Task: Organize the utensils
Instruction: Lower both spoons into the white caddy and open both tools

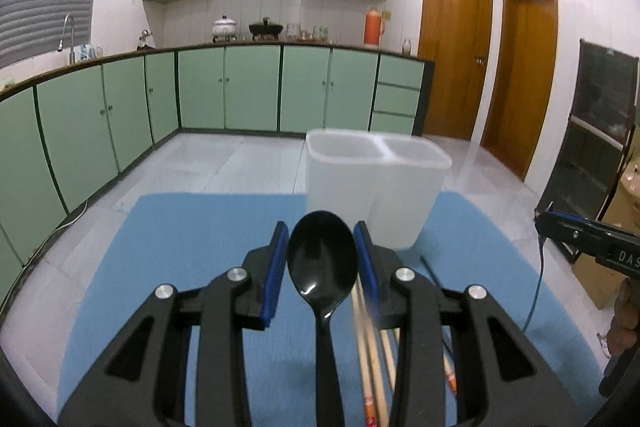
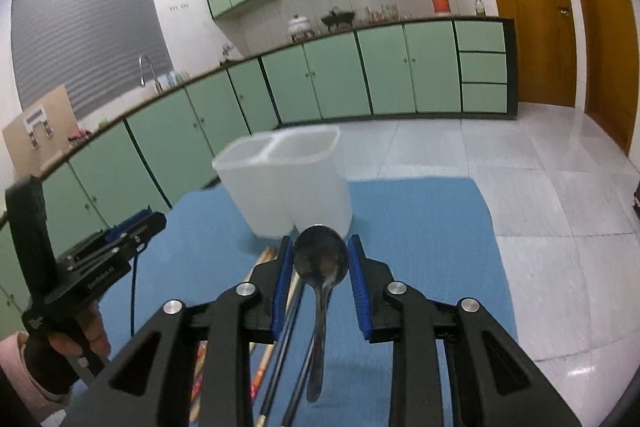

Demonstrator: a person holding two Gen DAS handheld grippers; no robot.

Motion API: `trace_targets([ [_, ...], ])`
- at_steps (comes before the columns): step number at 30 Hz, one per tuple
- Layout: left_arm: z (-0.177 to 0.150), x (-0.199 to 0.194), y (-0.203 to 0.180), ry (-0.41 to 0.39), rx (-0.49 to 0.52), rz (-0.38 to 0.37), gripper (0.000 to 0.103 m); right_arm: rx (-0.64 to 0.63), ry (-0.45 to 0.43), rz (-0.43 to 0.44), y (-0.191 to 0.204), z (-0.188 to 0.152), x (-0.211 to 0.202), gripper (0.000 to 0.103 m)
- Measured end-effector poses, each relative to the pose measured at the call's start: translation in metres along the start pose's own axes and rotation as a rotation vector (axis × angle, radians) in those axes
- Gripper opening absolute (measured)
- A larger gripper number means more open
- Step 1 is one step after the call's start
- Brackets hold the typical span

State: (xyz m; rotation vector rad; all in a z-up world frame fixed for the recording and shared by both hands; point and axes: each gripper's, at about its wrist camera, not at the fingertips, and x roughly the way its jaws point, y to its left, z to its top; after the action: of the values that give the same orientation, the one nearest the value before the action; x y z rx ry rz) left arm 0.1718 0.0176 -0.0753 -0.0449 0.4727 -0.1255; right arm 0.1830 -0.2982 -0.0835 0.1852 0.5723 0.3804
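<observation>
ahead: white holder [image 1: 372, 187] blocks centre | mat [image 1: 192, 235] left open | chopsticks [image 1: 370, 347] lie below

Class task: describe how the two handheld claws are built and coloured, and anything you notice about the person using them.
Each claw has matte black angular arms with silver round rivets and ribbed blue pads. The right wrist view shows the other unit's black body with small white lettering, a dark cable, and a bare hand with a pink sleeve.

Materials, as seen from my jaws

Black spoon [image 1: 322, 263]: glossy plastic. Steel spoon [image 2: 321, 261]: polished metal, mirror-like. Holder [image 1: 376, 183]: frosted translucent plastic, matt. Mat [image 1: 200, 239]: blue cloth, fine weave. Chopsticks [image 1: 370, 355]: bare wood. My pads [image 1: 276, 267]: ribbed blue rubber.
</observation>
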Motion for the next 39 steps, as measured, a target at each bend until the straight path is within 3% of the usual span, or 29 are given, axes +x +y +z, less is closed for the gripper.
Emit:
trace_targets([
  [6,0.028,-0.005,-0.008,-0.081,-0.001,-0.010,0.032,-0.007,-0.078,0.027,-0.002,0.032,-0.014,0.027],
  [11,0.071,-0.003,-0.014,-0.177,-0.014,-0.034,0.032,-0.016,-0.157,0.084,0.000,0.074,-0.022,0.027],
  [17,0.127,0.015,-0.027,-0.280,-0.035,-0.072,0.032,-0.047,-0.243,0.117,0.010,0.132,-0.009,0.027],
  [22,0.157,0.047,-0.028,-0.302,-0.086,-0.125,0.032,-0.058,-0.271,0.112,0.016,0.168,0.019,0.027],
  [28,0.166,0.091,-0.014,-0.284,-0.151,-0.147,0.032,-0.032,-0.237,0.095,0.011,0.180,0.063,0.027],
  [39,0.142,0.139,-0.001,-0.255,-0.167,-0.095,0.032,-0.058,-0.156,0.037,0.006,0.157,0.128,0.027],
])
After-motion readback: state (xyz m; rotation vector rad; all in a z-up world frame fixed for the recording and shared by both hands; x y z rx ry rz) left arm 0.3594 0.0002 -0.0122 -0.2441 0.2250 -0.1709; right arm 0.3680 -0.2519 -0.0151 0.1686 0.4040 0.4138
